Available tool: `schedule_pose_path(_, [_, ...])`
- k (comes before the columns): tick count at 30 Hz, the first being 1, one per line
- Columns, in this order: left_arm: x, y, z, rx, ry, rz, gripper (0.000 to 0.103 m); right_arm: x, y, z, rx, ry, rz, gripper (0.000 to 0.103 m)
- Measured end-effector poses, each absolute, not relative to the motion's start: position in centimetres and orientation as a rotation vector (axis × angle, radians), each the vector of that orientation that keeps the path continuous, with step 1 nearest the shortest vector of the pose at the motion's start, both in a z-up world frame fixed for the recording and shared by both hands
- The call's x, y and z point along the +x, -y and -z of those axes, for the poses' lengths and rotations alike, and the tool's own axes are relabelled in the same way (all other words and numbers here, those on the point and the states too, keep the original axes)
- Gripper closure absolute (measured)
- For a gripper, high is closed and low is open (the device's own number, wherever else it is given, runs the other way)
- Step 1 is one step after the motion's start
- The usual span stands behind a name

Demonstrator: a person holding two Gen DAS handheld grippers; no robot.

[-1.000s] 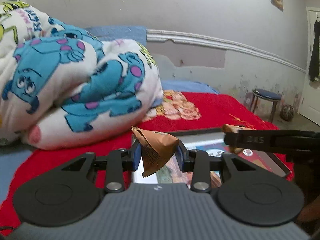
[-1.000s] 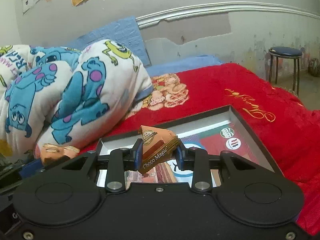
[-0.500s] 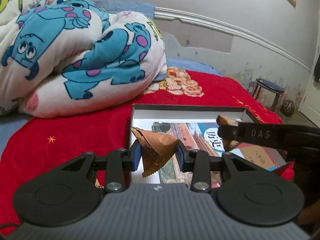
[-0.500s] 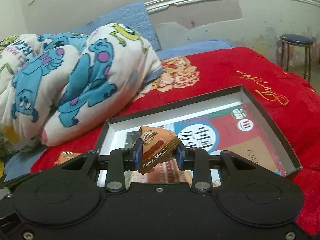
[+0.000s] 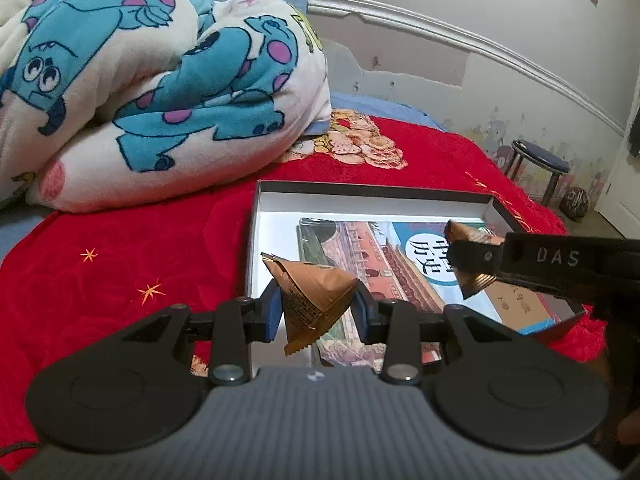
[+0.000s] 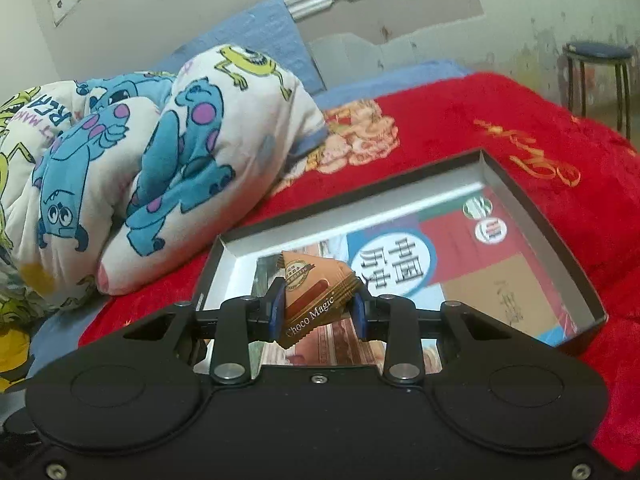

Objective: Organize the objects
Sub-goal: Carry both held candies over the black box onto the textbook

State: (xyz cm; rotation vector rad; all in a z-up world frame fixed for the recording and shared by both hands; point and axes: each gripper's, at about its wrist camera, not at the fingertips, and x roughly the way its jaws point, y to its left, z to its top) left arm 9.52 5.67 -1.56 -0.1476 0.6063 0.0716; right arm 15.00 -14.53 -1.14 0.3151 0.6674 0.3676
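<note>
Snack packets point(image 5: 316, 300) point(image 6: 316, 300) sit pinched in both claws point(image 5: 316, 312) point(image 6: 318, 312).

Box point(image 5: 372, 190) walls are low, I can go in from above. My left gripper point(image 5: 316, 312) and right gripper point(image 6: 318, 312) both hover over its near-left corner. In the left view the right gripper point(image 5: 472, 256) crosses the frame's right side, blocking that way. Rolled blanket point(image 5: 160, 80) fills upper left. Red bedspread point(image 5: 120, 264) at lower left lies open. Stool point(image 6: 600, 76) far upper right, well apart.

Cartoon-print quilt point(image 5: 160, 80), blue-topped stool point(image 5: 542, 164).
</note>
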Motion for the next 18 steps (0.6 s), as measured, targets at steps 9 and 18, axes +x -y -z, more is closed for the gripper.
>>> schedule_pose_path(9, [10.2,-5.3,2.2,-0.186,-0.723,-0.041,0.062,15.8,13.9,2.3,0.318,-0.767,-0.439,0.071])
schedule_pose_path(18, [10.3,-4.7,2.6,-0.159,-0.727,-0.042,0.061,15.8,13.6,3.2,0.327,-0.779,-0.403,0.071])
